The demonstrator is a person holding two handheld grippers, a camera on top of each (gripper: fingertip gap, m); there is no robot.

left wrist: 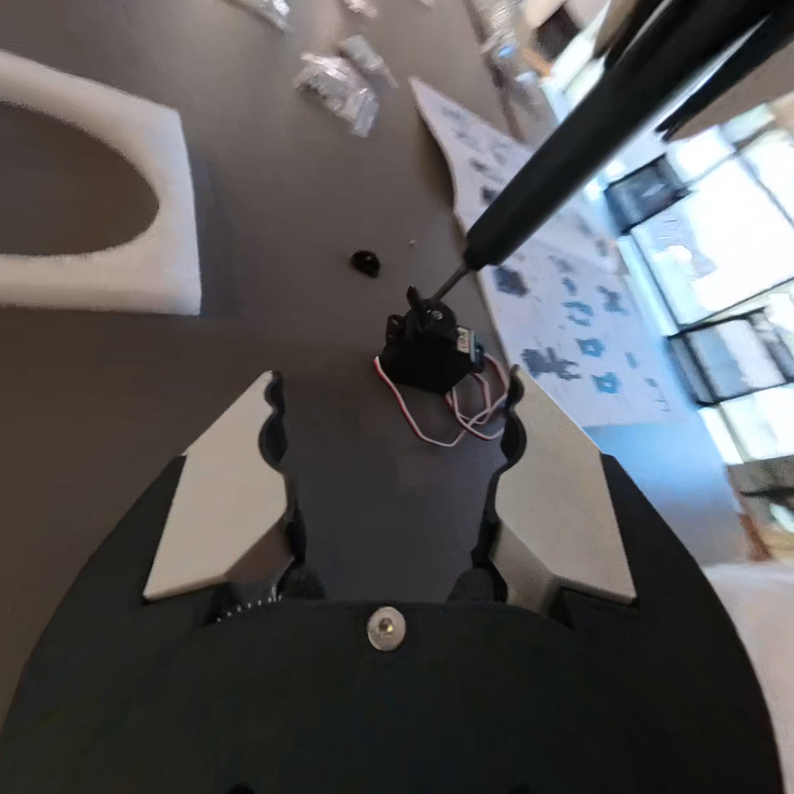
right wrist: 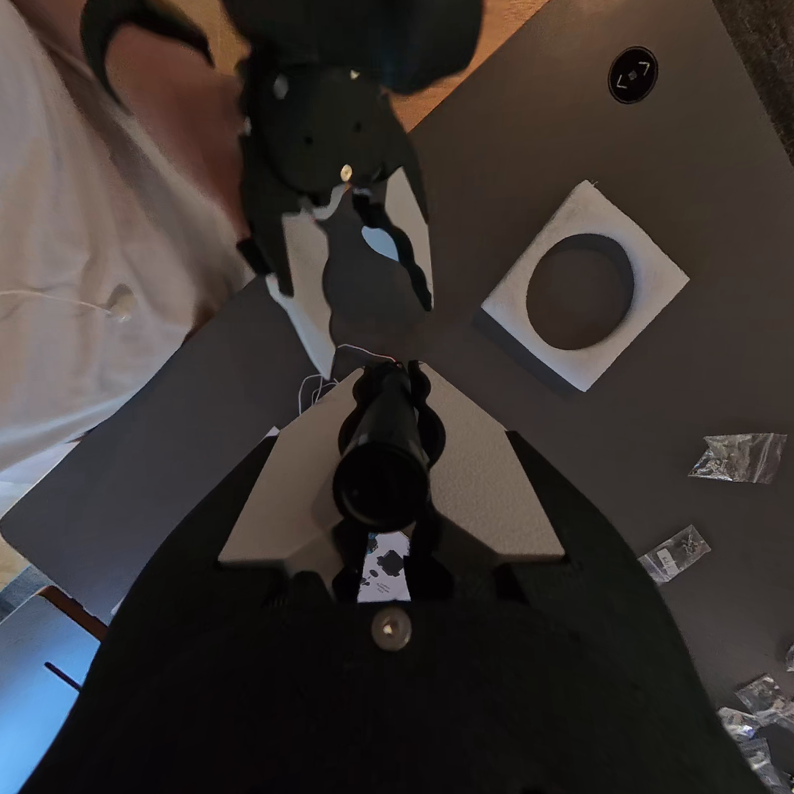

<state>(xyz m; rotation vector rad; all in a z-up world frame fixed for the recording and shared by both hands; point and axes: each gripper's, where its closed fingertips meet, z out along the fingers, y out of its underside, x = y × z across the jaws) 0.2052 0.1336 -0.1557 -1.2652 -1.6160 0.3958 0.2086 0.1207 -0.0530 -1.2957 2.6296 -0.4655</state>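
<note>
Screwdriver (left wrist: 575,142) is in my right gripper (right wrist: 389,386): jaws closed around its black handle, butt end facing the right wrist camera, long axis running straight out along my fingers. In the left wrist view it comes in from the upper right and slants down-left, thin shaft ending on top of the small black motor (left wrist: 423,348). Tip looks to be touching the screw area there; can't tell if it's seated.

Motor sits on the dark table (left wrist: 300,193), just past my left fingertips, slightly right of centre. Its red-and-white wires (left wrist: 468,423) loop on the table toward my left gripper's right-hand finger.

My left gripper (left wrist: 393,395) is wide open, holding nothing, touching nothing, hovering just short of the motor. It also shows in the right wrist view, farther off, jaws apart.

Small black part (left wrist: 365,263) lies on the table just beyond the motor, apart from it.

Further out: white foam block (right wrist: 584,285) with a round hole, to the left in the left view. Printed paper sheet (left wrist: 554,275) on the right side of the table. Several small clear plastic bags (left wrist: 339,92) near the far edge, blurred. A person's white-clad torso (right wrist: 86,206) beside the table in the right view.
</note>
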